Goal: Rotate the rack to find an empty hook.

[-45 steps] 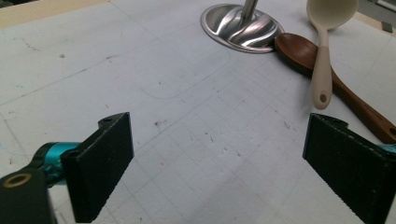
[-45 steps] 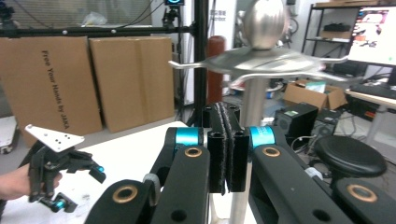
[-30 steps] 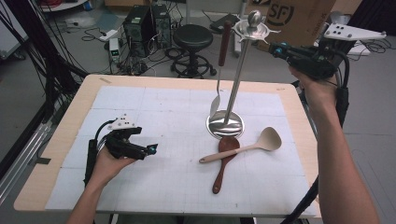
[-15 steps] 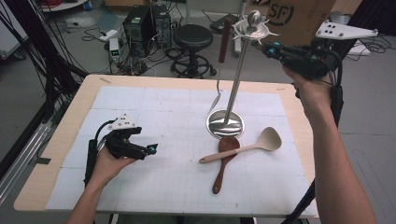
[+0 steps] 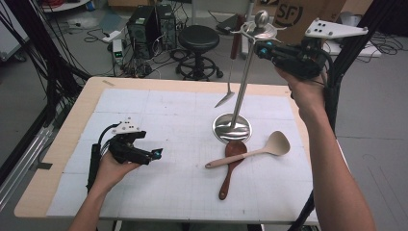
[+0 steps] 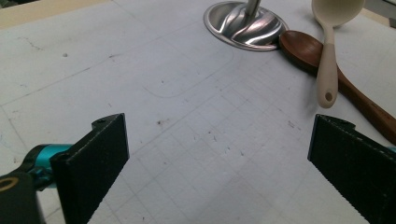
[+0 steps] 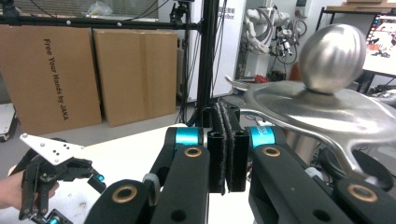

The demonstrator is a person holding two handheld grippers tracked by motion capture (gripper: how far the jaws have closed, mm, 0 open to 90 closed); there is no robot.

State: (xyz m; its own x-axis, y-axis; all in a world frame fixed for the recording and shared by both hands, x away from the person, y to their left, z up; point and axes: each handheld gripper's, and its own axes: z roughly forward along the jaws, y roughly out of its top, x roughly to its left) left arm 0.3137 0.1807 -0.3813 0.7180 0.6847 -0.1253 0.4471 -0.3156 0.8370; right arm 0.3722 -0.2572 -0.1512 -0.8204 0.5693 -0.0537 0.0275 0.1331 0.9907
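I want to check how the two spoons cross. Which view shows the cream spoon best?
The high view: the whole cream spoon lies across the wooden spoon. The left gripper view shows it closer but cropped at the bowl; the right gripper view looks elsewhere.

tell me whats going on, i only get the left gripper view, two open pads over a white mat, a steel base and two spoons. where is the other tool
Observer: The right tool is held up high beside the top of the steel rack, well above the table.
Operator: is it open or holding something
Observer: Its pads are pressed flat together with nothing between them.
Operator: anything hanging on that rack
Observer: Yes, one spatula with a dark red handle hangs from a hook, its metal blade just above the mat.
Operator: and my tool, is it on the mat
Observer: The left tool is low over the left part of the mat, pointing towards the wooden spoon.
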